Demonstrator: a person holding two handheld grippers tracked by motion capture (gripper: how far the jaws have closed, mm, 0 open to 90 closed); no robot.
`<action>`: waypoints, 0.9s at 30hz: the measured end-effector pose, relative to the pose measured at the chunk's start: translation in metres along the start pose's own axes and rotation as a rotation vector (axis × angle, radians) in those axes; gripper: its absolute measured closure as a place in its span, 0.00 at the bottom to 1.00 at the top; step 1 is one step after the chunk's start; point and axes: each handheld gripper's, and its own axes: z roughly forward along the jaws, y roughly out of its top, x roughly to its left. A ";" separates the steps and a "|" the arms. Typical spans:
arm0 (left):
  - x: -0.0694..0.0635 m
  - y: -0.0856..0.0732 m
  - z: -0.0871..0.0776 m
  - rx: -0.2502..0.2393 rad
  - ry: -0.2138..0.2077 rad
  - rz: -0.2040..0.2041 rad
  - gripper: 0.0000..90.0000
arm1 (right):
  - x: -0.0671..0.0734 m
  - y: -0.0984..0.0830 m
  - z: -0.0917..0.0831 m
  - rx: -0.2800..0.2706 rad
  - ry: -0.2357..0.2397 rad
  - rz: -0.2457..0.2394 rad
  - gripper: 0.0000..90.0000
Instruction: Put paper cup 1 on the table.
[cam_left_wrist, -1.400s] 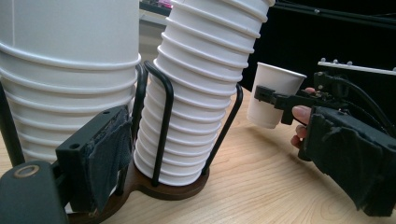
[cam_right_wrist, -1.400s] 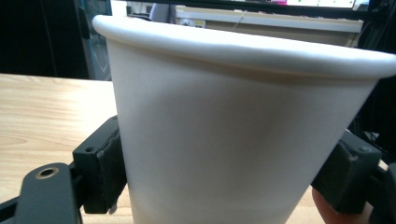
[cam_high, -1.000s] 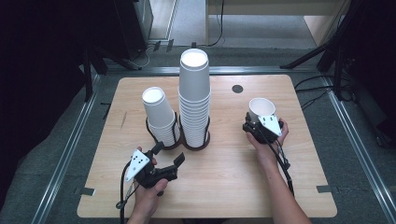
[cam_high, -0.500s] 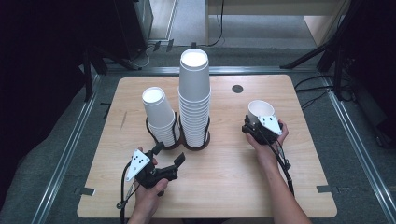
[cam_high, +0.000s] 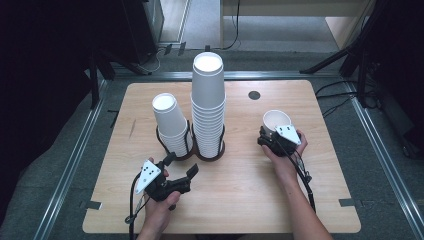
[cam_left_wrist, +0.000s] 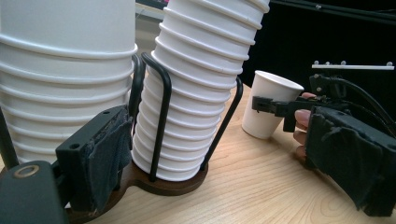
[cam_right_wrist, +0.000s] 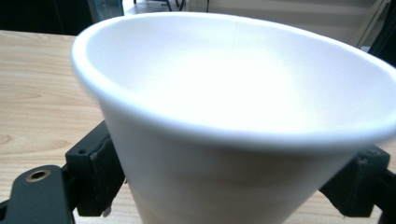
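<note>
Wooden worktop (cam_high: 240, 200) w/ tall cup stack (cam_high: 208, 100) at centre, shorter stack (cam_high: 171, 125) just beside at its 9 o'clock, both in a dark wire holder (cam_high: 200, 150). Single white cup (cam_high: 276, 121) upright at 3 o'clock on worktop, betw. right claw (cam_high: 270, 139) jaws, just been opening, pads flanking cup wall; contact unclear. Left claw (cam_high: 181, 167) at 7 o'clock, jaws apart, empty.

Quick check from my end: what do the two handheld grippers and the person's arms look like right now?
Both are black. The left gripper and right gripper each carry a pale grey three-cornered plate with small dark holes on top. Each trails a black cable back along the forearm. The left one's fingers are blocky, faced with dark, fraying fabric pads, with a brass-ringed hole at the base. The forearms are bare, no sleeves or gloves.
</note>
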 end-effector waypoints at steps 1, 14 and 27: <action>0.000 0.000 0.000 0.000 0.000 0.000 0.08 | 0.000 0.000 0.000 0.001 0.005 0.001 0.15; -0.002 0.001 0.002 0.003 -0.013 -0.002 0.08 | -0.008 -0.009 -0.013 0.073 0.046 0.055 0.00; -0.018 0.009 0.019 -0.001 -0.009 0.049 0.08 | -0.013 -0.018 -0.046 0.044 0.116 0.045 0.00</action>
